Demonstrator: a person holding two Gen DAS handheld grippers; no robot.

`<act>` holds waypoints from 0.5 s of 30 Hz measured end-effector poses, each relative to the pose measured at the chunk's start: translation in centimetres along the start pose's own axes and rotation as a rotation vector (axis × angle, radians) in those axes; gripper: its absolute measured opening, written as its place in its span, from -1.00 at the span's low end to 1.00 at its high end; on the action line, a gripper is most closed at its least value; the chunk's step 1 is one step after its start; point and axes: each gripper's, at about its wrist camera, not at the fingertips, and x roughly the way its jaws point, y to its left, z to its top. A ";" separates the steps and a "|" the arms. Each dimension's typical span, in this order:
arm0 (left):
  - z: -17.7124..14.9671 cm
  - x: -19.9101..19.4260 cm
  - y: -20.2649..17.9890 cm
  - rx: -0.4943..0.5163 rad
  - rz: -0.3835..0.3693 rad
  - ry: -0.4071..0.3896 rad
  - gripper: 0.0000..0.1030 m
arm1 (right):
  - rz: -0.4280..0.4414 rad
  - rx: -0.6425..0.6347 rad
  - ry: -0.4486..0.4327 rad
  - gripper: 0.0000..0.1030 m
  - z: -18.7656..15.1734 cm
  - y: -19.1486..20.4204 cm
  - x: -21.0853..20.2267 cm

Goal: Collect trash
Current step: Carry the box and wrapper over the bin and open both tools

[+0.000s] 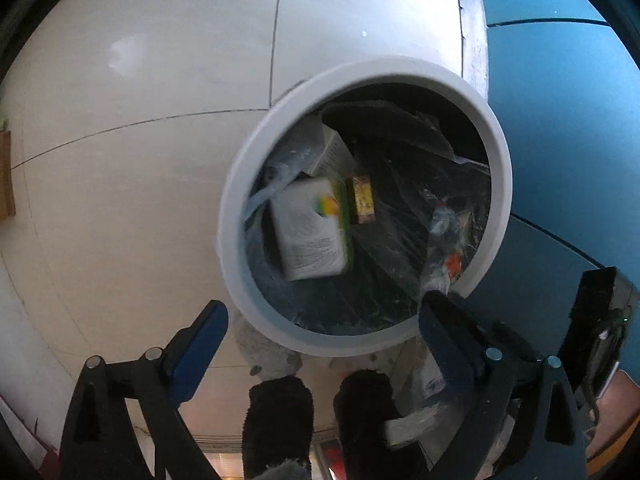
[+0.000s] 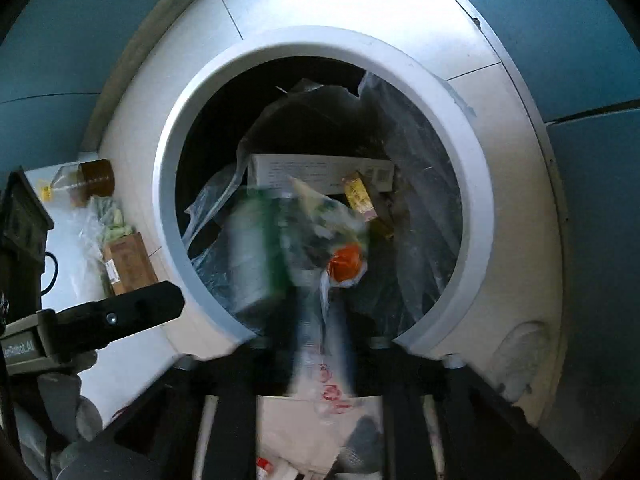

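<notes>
Left wrist | white bin (image 1: 240, 216) | holds white-green carton (image 1: 308, 232), yellow packet (image 1: 362, 200)

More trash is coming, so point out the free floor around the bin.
Free: the pale floor tiles left of the bin in the left wrist view. Crowded: the strip beside the bin holding a bottle, plastic bag and cardboard box.

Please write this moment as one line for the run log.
left gripper: open, empty, over round white-rimmed bin | right gripper: open, clear plastic bag with orange patch blurred over bin | inside: white-green carton
</notes>
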 end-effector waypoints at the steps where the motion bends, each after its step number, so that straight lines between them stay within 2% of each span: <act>1: -0.2 -0.4 0.1 -0.006 0.005 -0.012 0.89 | -0.005 -0.004 -0.012 0.11 0.1 0.1 -0.7; 7: -1.5 -2.9 0.0 0.033 0.141 -0.127 0.89 | -0.034 -0.006 -0.067 0.27 1.1 -0.3 -3.6; 12: -2.5 -3.5 -0.3 0.079 0.256 -0.192 0.89 | -0.054 -0.002 -0.116 0.30 1.5 -1.0 -6.2; 14: -3.1 -3.5 -0.4 0.090 0.299 -0.204 0.89 | -0.095 -0.020 -0.134 0.44 1.2 -1.3 -7.1; 15: -3.6 -3.6 -0.4 0.095 0.324 -0.211 0.89 | -0.117 -0.032 -0.144 0.62 0.9 -1.3 -7.4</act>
